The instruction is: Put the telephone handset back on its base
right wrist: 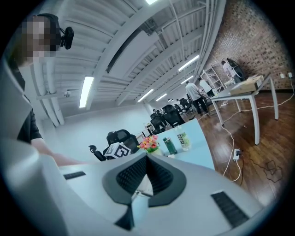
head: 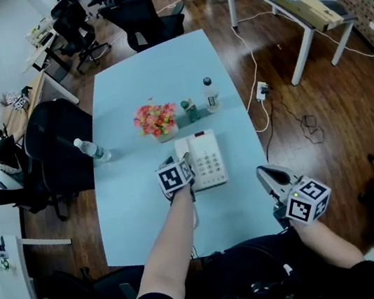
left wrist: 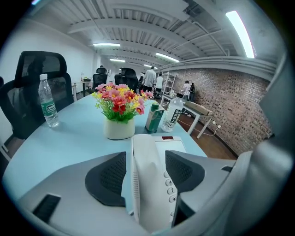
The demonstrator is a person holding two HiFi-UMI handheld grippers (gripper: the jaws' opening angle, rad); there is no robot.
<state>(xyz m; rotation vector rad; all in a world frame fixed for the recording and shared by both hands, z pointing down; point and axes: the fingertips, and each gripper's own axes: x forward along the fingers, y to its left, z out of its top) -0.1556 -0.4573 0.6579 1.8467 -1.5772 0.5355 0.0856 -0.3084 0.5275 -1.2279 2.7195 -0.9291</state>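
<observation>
The white telephone base (head: 208, 161) lies on the light-blue table (head: 147, 208), its keypad (left wrist: 169, 184) facing up. The white handset (left wrist: 146, 184) rests along the base's left side. My left gripper (head: 181, 164) reaches over it; in the left gripper view the gripper (left wrist: 145, 160) stands open with the handset between its dark pads, and a strip of table shows between the left pad (left wrist: 106, 177) and the handset. My right gripper (head: 271, 179) hovers at the table's near right edge, away from the phone; in its own view the right gripper (right wrist: 146, 160) is shut and empty.
Just beyond the phone stand a pot of flowers (head: 156, 120), a green carton (head: 190, 111) and a clear bottle (head: 210, 94). A water bottle (head: 91, 150) sits at the table's left edge by a black chair (head: 57, 156). Cables (head: 259, 90) run over the floor on the right.
</observation>
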